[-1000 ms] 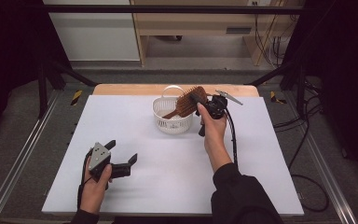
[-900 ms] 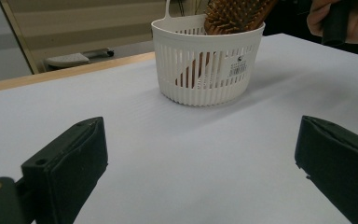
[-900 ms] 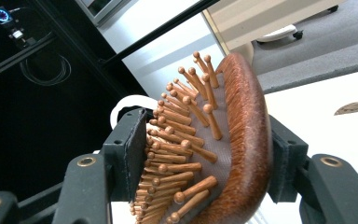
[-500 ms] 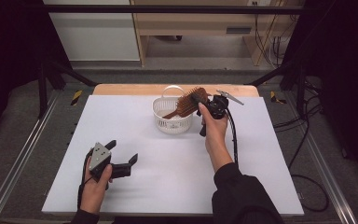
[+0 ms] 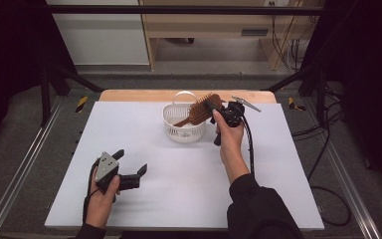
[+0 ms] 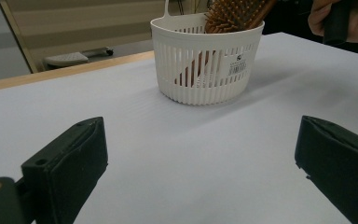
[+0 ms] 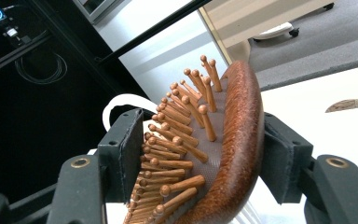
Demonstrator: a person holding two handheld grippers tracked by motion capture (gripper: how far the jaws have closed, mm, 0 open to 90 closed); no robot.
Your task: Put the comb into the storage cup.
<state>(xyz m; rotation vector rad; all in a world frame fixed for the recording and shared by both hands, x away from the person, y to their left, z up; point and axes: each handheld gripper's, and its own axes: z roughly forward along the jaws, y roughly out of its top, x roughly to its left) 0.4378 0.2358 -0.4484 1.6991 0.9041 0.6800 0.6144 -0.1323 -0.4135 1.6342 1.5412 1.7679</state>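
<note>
A brown wooden hairbrush [image 5: 201, 109] leans in a white slotted basket [image 5: 184, 133] at the table's far middle, handle down inside, bristled head above the rim. My right gripper [image 5: 213, 105] is shut on that head. In the right gripper view the pads [image 7: 121, 149] clamp the brush [image 7: 235, 135] across bristles and back, with the basket's white handle loop [image 7: 108, 109] behind. My left gripper [image 5: 131, 162] rests open near the front left, nothing between its jaws. From the left gripper [image 6: 200, 172] view, the basket [image 6: 205, 74] and brush [image 6: 233, 14] stand well ahead.
The white table top [image 5: 179, 189] ends in a wooden strip [image 5: 129, 94] along the far edge. Metal frame rails [image 5: 10, 184] run down both sides. Cables [image 5: 328, 199] lie on the floor at the right. The right hand [image 6: 340, 18] is beside the basket.
</note>
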